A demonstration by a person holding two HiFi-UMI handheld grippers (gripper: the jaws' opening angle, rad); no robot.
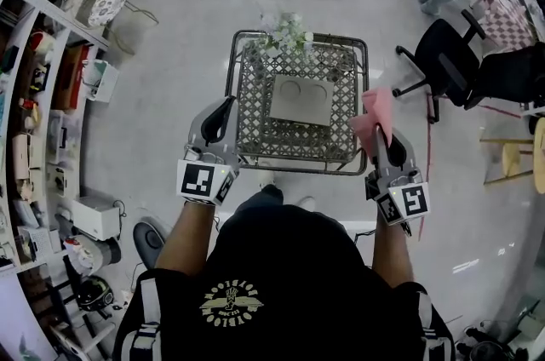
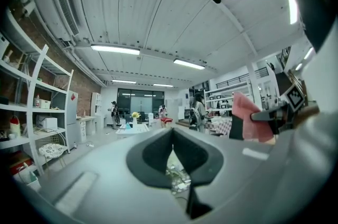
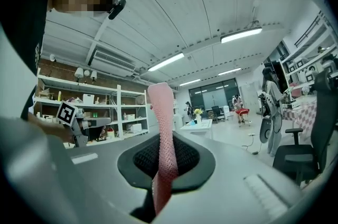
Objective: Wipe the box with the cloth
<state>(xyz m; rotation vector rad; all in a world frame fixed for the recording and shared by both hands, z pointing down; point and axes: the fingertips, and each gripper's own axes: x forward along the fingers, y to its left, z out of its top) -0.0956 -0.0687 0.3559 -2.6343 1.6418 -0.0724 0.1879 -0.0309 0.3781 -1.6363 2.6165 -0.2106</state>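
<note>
From where I stand, the person faces a small wire-lattice table [image 1: 298, 166]. The box [image 1: 300, 100] lies flat near the middle of its top, a pale grey, shallow thing with two round hollows in its upper face, and a bunch of flowers [image 1: 285, 31] sits at the far edge beyond it. The right gripper [image 1: 381, 140] is held up just off the table's right side, its fingers pinched tight on the pink cloth [image 1: 375, 108], which sticks out past them in a loose fold. The cloth looks soft, light and limp, with a grippy weave. It should drape over the box readily, but I reckon it needs to be pressed down flat so that the cloth meets the surface, not the fingers. The left gripper [image 1: 225, 106] hovers over the near left corner of the table, its fingers closed together with nothing in them. The box looks light and fairly stiff, perhaps moulded card, so I would expect it to skate on the open lattice under a sideways wipe. The near edge, or the left one, seems the sensible place to steady it. The hollows will want gentler strokes.
</note>
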